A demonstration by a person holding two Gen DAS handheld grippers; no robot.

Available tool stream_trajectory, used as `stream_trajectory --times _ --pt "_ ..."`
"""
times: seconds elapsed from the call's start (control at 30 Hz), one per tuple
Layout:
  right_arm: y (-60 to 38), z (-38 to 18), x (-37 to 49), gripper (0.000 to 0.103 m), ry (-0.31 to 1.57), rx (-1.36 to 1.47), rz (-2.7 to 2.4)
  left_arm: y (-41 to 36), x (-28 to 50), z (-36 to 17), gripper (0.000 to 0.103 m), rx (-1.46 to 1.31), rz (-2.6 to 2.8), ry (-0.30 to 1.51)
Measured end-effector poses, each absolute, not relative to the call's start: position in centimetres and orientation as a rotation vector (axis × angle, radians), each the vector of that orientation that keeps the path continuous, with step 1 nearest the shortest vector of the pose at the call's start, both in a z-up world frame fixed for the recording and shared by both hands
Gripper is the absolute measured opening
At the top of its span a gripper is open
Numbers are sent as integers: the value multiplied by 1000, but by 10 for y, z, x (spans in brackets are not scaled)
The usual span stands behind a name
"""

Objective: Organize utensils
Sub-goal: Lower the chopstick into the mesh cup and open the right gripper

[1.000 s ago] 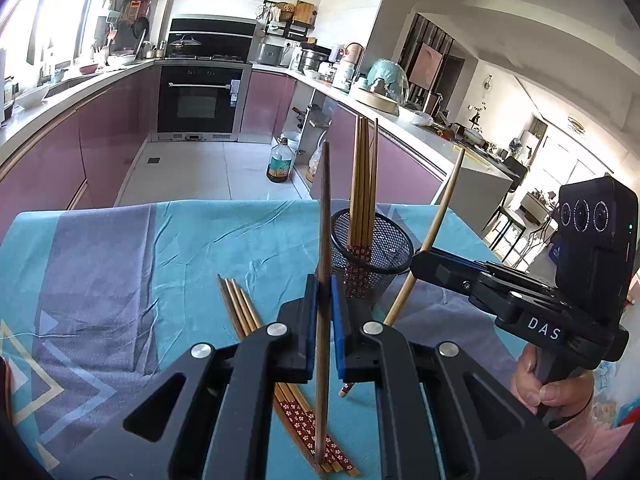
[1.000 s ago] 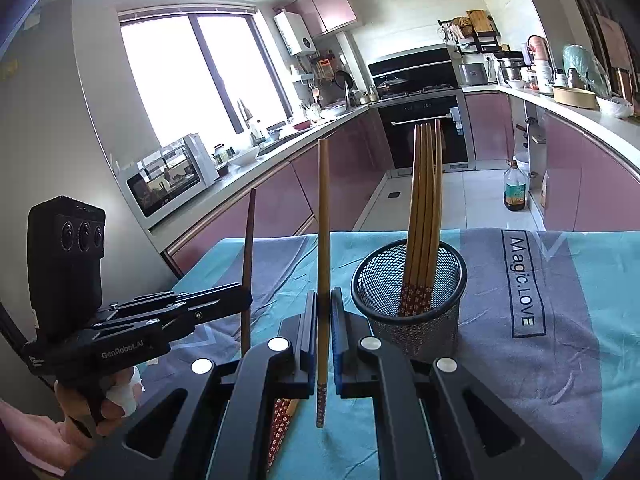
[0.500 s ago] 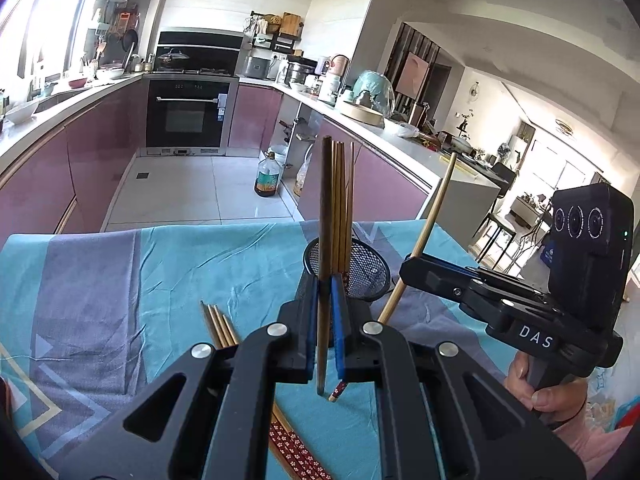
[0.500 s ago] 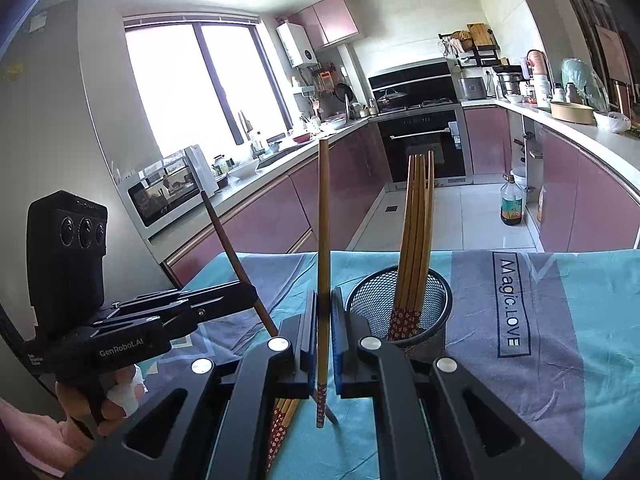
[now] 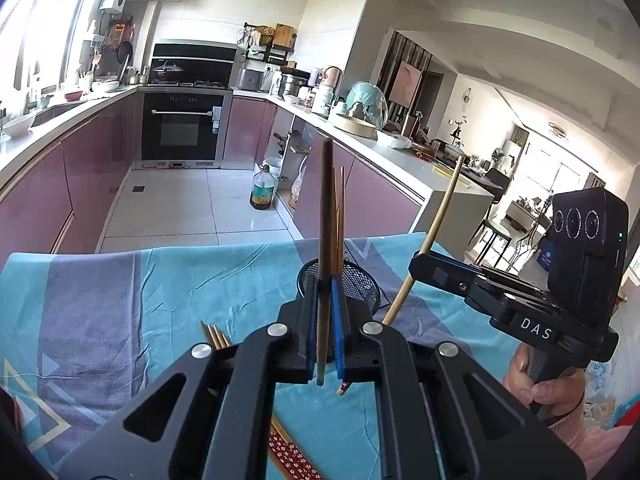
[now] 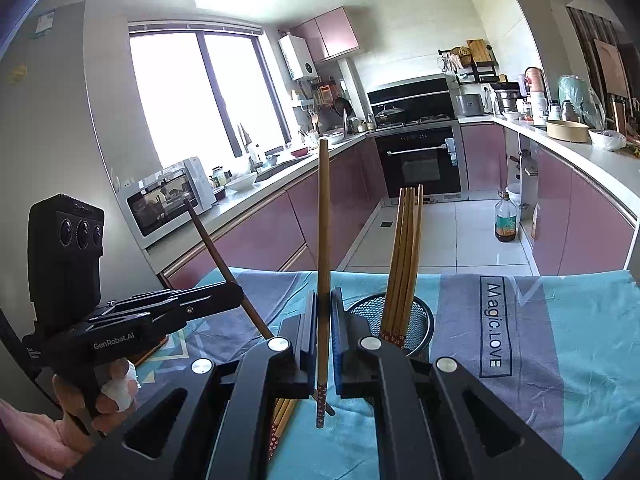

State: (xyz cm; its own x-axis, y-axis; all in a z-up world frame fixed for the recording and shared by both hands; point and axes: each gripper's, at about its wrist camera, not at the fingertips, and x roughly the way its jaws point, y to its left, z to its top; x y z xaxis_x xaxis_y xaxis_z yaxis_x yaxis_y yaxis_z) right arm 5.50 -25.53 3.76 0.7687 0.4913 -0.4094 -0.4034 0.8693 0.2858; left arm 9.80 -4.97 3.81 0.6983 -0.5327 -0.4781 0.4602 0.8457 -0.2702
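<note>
In the left wrist view my left gripper (image 5: 326, 296) is shut on a dark brown chopstick (image 5: 325, 220), held upright above the cloth. Just behind it stands a black mesh holder (image 5: 360, 280). To the right, my right gripper (image 5: 424, 266) is shut on a paler chopstick (image 5: 440, 216) that leans right. In the right wrist view the right gripper (image 6: 323, 312) clamps that pale chopstick (image 6: 323, 220) upright. The mesh holder (image 6: 416, 316) beyond it holds several chopsticks (image 6: 406, 248). The left gripper (image 6: 232, 292) is at the left with its dark chopstick (image 6: 216, 248) leaning.
Loose chopsticks (image 5: 216, 336) lie on the teal and grey tablecloth (image 5: 120, 300), partly under the grippers, with their patterned ends (image 6: 282, 416) toward me. Past the table's far edge are the kitchen floor, an oil bottle (image 5: 262, 194) and purple cabinets.
Both grippers have risen, each with its chopstick still clamped. The mesh holder and the loose chopsticks now sit lower in both views. The left-held chopstick leans more, seen from the right.
</note>
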Motion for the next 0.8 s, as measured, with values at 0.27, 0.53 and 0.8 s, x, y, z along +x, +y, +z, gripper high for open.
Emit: stream_trajectory --times 0.27,0.53,0.8 --pt "-262 54 54 5 452 173 480 -42 93 54 7 -134 -576 530" --pt "-266 66 57 5 414 154 470 -36 87 72 7 -140 -593 479" --pt "-272 82 64 5 373 145 450 -40 78 94 7 -122 -607 410"
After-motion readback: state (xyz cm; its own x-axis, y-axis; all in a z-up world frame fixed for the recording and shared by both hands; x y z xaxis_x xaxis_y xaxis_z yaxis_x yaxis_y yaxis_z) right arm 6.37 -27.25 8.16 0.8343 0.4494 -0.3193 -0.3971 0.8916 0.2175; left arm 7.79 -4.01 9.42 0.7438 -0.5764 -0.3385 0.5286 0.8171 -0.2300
